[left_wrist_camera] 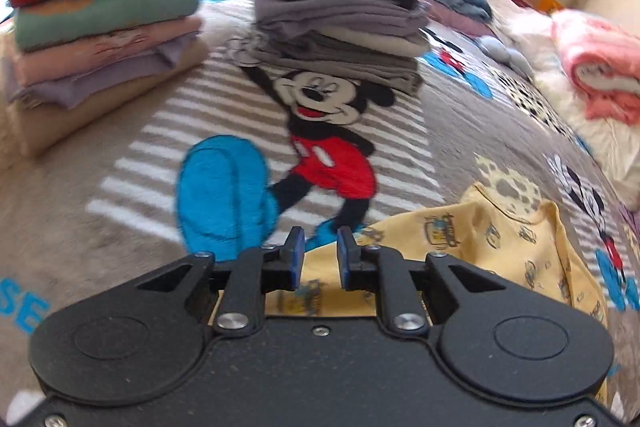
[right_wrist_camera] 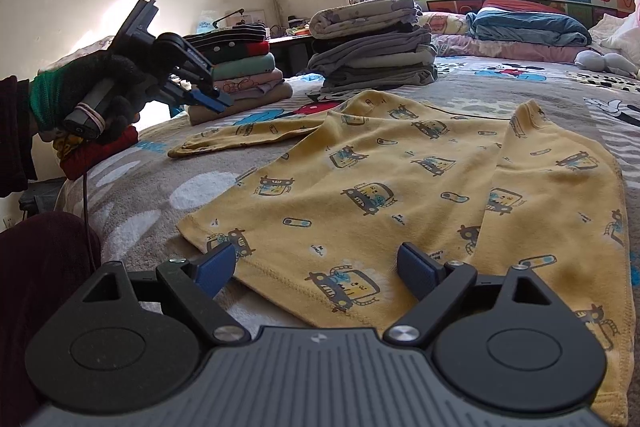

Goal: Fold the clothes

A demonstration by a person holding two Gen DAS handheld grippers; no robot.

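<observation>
Folding the yellow shirt (right_wrist_camera: 384,179) looks barely begun: it lies spread on the bed (right_wrist_camera: 132,187), print side up, with 1 sleeve (right_wrist_camera: 240,135) stretched out flat beyond my left side. My right gripper (right_wrist_camera: 316,267) has its fingers spread wide, empty, straddling the near hem, which sits between and just ahead of the tips. My left gripper (left_wrist_camera: 320,255) is lifted clear of the bed; its fingers stand a narrow gap apart, pinching nothing, with the shirt's edge below and to the right of them.

My guess at the next move: close on the hem or bring the sleeve across the body, gripping only 1 layer.

Counting: 1 shirt unfolded, 2 stacks (right_wrist_camera: 372,47) of folded clothes well ahead of both sets of fingers, 2 grippers.
</observation>
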